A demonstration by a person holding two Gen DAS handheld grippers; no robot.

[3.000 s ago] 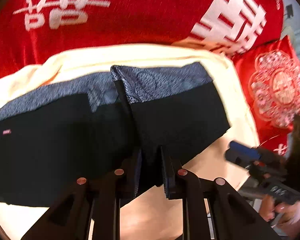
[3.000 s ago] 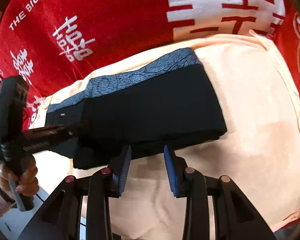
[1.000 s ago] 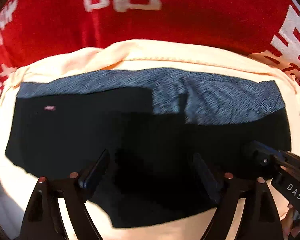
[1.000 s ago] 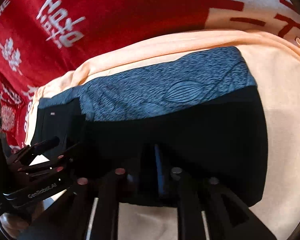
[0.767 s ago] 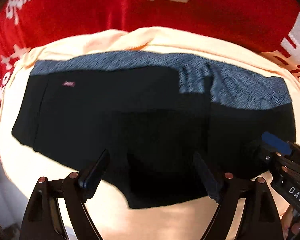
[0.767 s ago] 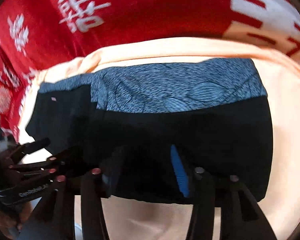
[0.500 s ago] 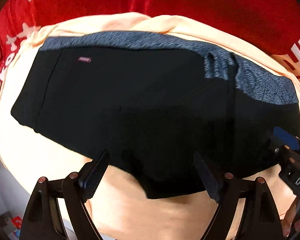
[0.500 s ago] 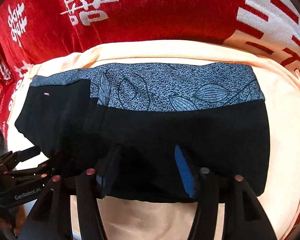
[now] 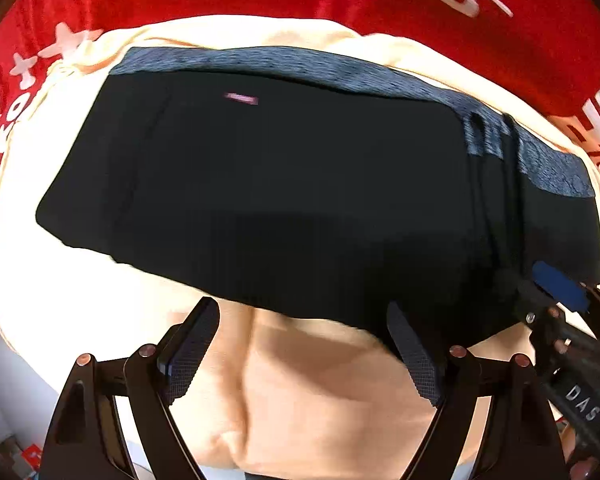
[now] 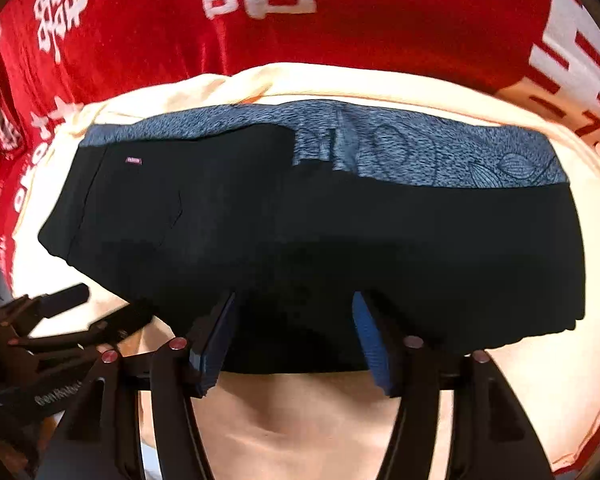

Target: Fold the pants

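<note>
The black pants (image 9: 300, 184) with a blue-grey patterned band lie folded flat on a peach cloth (image 9: 300, 392). My left gripper (image 9: 302, 320) stands open at their near edge, with only cloth and the hem between its fingers. My right gripper (image 10: 294, 320) hangs over the near edge of the pants (image 10: 320, 232). Its jaws are opening, and the fabric lies flat below without the blue pads (image 10: 370, 336) pressing on it. The right gripper (image 9: 556, 300) shows at the right of the left wrist view. In the right wrist view the left gripper (image 10: 72, 308) sits low on the left.
A red bedspread (image 10: 420, 20) with white characters lies under the peach cloth and fills the far side. The bed's edge and some floor (image 9: 4, 360) show at the lower left. A person's fingertip (image 9: 580, 470) shows on the right gripper's handle.
My right gripper, shut on the pants' near edge a second ago, has spread its jaws and let go. My left gripper has slid left and back from over the pants to their near edge.
</note>
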